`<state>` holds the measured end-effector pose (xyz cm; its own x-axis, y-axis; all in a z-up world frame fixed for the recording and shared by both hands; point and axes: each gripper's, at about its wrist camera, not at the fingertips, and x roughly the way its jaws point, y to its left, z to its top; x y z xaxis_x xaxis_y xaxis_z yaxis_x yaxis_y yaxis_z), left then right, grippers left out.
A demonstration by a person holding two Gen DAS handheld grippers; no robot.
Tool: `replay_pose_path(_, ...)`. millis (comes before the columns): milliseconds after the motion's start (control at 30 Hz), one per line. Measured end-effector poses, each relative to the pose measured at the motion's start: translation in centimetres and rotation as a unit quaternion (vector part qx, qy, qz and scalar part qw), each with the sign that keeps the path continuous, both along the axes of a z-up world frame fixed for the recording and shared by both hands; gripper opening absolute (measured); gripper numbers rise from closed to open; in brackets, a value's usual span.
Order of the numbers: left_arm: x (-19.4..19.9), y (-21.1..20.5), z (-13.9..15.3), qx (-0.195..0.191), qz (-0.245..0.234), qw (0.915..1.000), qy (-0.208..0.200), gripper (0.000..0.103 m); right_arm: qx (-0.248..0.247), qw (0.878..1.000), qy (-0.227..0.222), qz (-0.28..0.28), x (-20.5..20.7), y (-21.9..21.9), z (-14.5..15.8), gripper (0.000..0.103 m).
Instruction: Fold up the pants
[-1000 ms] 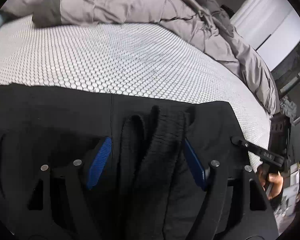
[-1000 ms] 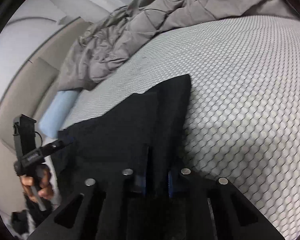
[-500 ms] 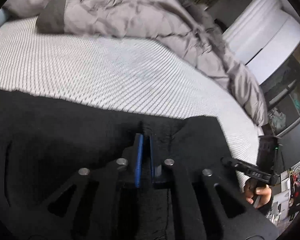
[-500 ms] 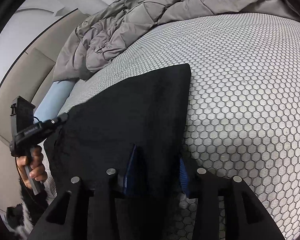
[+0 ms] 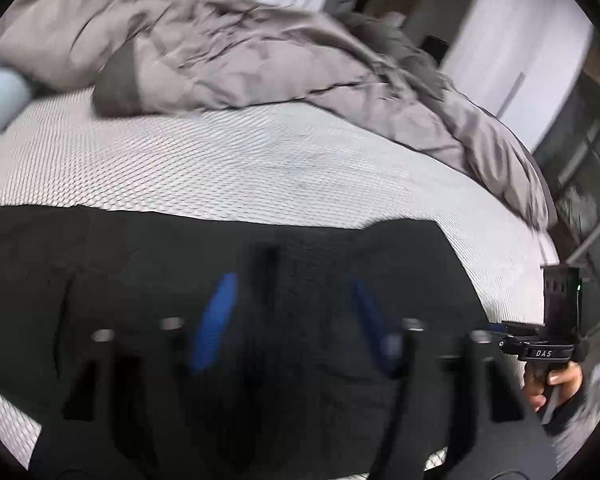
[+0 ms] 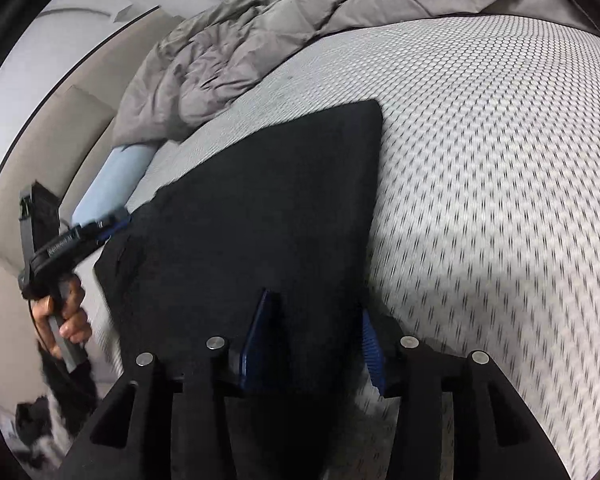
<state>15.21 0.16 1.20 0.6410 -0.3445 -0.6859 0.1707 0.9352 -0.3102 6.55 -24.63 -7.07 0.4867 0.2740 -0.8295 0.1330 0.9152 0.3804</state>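
With both grippers' jaws spread, the black pants point(image 6: 260, 216) are being left loose on the bed point(image 6: 500, 160), risking unfolding.

Bed point(image 6: 500, 160) with honeycomb-patterned white cover, crumpled grey duvet point(image 5: 280, 64) along its far side, pale blue pillow point(image 6: 112, 184), beige headboard point(image 6: 80, 120) and white wall point(image 5: 512, 52).

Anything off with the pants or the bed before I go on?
Nothing looks damaged or spilled. The black pants lie flat on the honeycomb mattress, though a ridge of bunched fabric sits between the open left gripper fingers. The right gripper is open too. The grey duvet is heaped behind.
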Motion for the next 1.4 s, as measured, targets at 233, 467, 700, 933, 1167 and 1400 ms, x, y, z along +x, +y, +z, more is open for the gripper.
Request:
replay_pose_path(233, -4.6, -8.7, -1.8, 0.054, -0.124, 0.9908, 0.003, 0.068, -0.037, 0.999, -0.017, 0.007, -7.1, 3.4, 0.0, 0.035)
replay_pose_path(467, -6.4, -14.2, -3.5, 0.069, -0.172, 0.9827, -0.001, 0.073, -0.011, 0.999, -0.048, -0.004, -9.0, 3.2, 1.7, 0.053)
replay_pose_path(700, -7.2, -17.3, -6.7, 0.151, -0.197, 0.9686, 0.012, 0.076, -0.009, 1.000, 0.006, 0.011, -1.6, 2.0, -0.7, 0.059)
replay_pose_path(933, -6.8, -16.1, -7.1, 0.137, -0.217, 0.9663, 0.020, 0.076, -0.005, 1.000, 0.014, 0.005, 9.7, -2.1, -2.2, 0.040)
replay_pose_path(1167, -6.4, -15.8, -6.5, 0.131, -0.220, 0.9665, 0.018, 0.076, 0.006, 1.000, 0.002, -0.006, 16.7, -6.0, -2.1, 0.026)
replay_pose_path(1400, -4.7, -8.8, -2.3, 0.007, -0.159, 0.9873, -0.005, 0.078, 0.007, 0.999, -0.010, -0.039, 7.9, -6.2, 0.1, 0.052)
